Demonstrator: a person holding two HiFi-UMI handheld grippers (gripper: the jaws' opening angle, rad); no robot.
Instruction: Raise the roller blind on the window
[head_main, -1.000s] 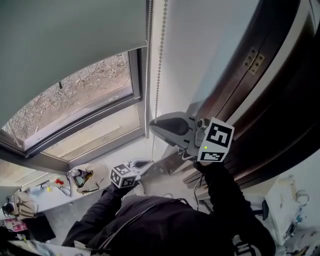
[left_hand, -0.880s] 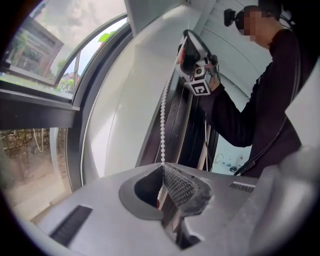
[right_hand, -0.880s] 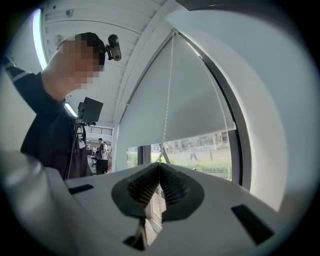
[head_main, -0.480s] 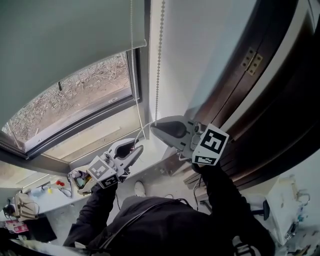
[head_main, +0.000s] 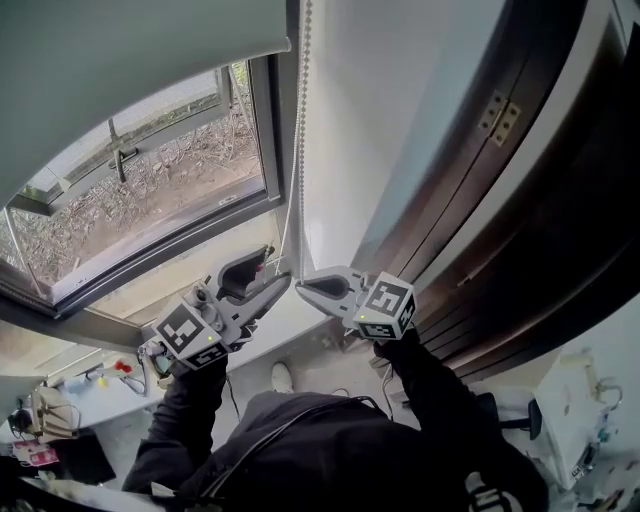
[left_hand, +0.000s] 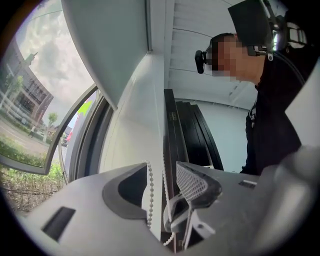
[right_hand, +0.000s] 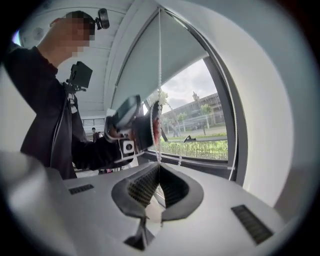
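The roller blind (head_main: 130, 60) covers the top of the window (head_main: 160, 190). Its bead chain (head_main: 300, 130) hangs alongside. The right gripper (head_main: 303, 288) is clamped on that chain. The jaws of the left gripper (head_main: 272, 272), just opening, stand apart with the chain between them.

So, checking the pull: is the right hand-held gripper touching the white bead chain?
Touching. The right gripper view shows the right hand-held gripper shut on the white bead chain, which runs straight up from its tips.
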